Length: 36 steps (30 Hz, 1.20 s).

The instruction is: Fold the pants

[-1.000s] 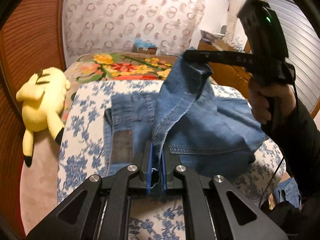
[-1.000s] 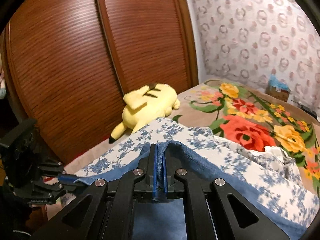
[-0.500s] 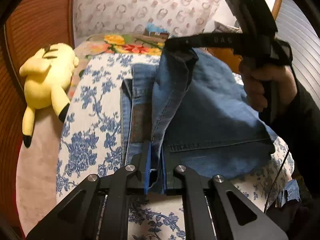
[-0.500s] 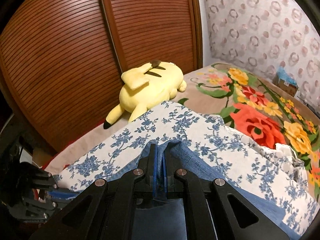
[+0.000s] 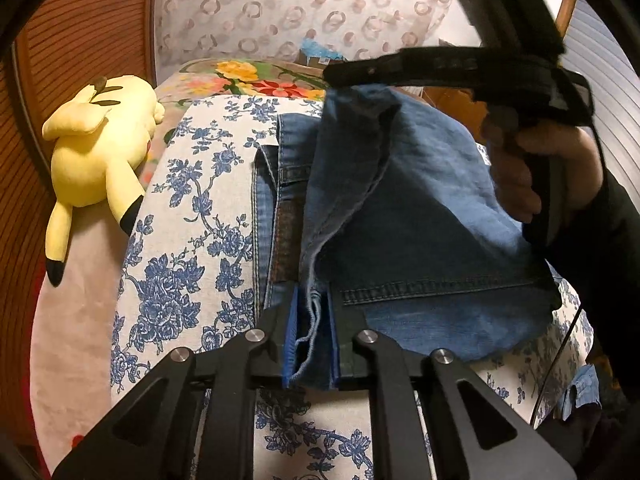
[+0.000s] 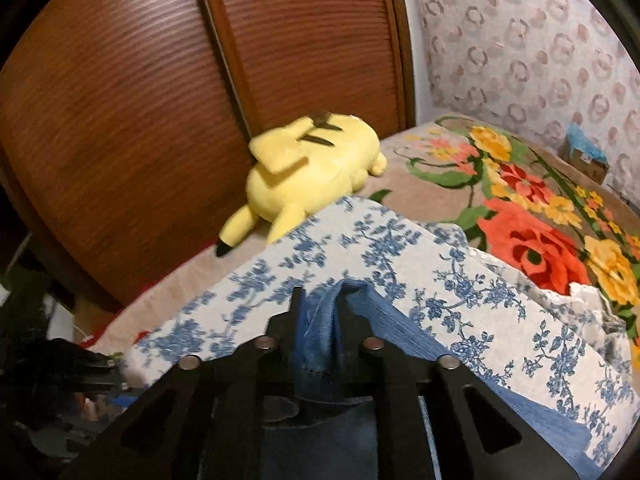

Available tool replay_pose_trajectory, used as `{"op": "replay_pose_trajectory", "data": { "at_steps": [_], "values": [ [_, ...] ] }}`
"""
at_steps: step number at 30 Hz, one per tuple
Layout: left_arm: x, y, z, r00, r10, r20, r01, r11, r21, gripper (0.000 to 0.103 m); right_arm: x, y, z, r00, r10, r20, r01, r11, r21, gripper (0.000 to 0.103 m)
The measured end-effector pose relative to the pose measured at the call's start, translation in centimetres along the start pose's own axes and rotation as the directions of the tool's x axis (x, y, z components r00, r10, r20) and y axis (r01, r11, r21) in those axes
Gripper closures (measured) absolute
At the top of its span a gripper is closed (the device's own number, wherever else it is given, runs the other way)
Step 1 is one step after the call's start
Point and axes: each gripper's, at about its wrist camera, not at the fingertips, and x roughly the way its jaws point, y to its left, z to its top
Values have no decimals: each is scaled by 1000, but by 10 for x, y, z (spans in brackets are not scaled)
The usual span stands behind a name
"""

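Blue denim pants (image 5: 420,216) lie on a blue-flowered white cloth (image 5: 192,216) over the bed. My left gripper (image 5: 311,344) has its jaws slightly parted, with the denim hem still loosely between the blue pads at the near edge. My right gripper (image 5: 340,76) holds the far corner of the same fold above the waistband (image 5: 286,172). In the right wrist view the right gripper (image 6: 320,320) is shut on a bunch of denim (image 6: 320,336) just above the cloth (image 6: 400,264).
A yellow plush toy (image 5: 100,148) lies left of the cloth, by the brown slatted wardrobe (image 6: 160,80). A flowered blanket (image 6: 540,208) covers the bed beyond. A cardboard box (image 6: 584,156) stands by the patterned wall. More denim (image 5: 580,392) hangs at lower right.
Both grippers carried the folded denim layer left and down over the pants toward the waistband. The left jaws have parted slightly around the hem. The right gripper has dropped close to the cloth.
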Motion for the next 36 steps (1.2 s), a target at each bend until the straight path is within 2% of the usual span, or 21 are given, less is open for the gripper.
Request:
{"op": "replay_pose_trajectory", "data": {
  "at_steps": [3, 6, 13, 14, 16, 21, 24, 30, 36],
  "values": [
    [-2, -1, 3, 1000, 9, 9, -9, 1000, 0, 89, -15, -1, -3, 1000, -12, 27, 12, 1000, -3, 65],
    [-3, -1, 6, 1000, 13, 16, -13, 1000, 0, 89, -32, -2, -7, 998, -24, 50, 25, 1000, -3, 60],
    [-6, -3, 10, 999, 31, 28, -31, 999, 7, 88, -58, -3, -26, 993, -101, 58, 101, 995, 7, 58],
    [-6, -3, 10, 999, 36, 29, -36, 999, 9, 86, -60, -2, -29, 992, -112, 57, 111, 994, 12, 58],
    [-7, -4, 13, 998, 41, 38, -42, 999, 15, 74, -68, -3, -39, 990, -132, 50, 131, 991, 22, 58],
    [-5, -13, 29, 997, 38, 61, -41, 998, 44, 66, -87, -5, -75, 979, -201, 22, 200, 978, 54, 58],
    [2, -24, 44, 996, 30, 81, -36, 996, 77, 58, -96, -4, -95, 969, -245, 2, 245, 968, 60, 56],
    [23, -36, 66, 997, 40, 72, -47, 993, 111, 57, -109, -3, -135, 949, -309, -63, 314, 943, 112, 52],
    [34, -42, 70, 998, 38, 60, -43, 994, 99, 57, -118, -1, -166, 927, -347, -143, 368, 915, 166, 52]
  ]
}}
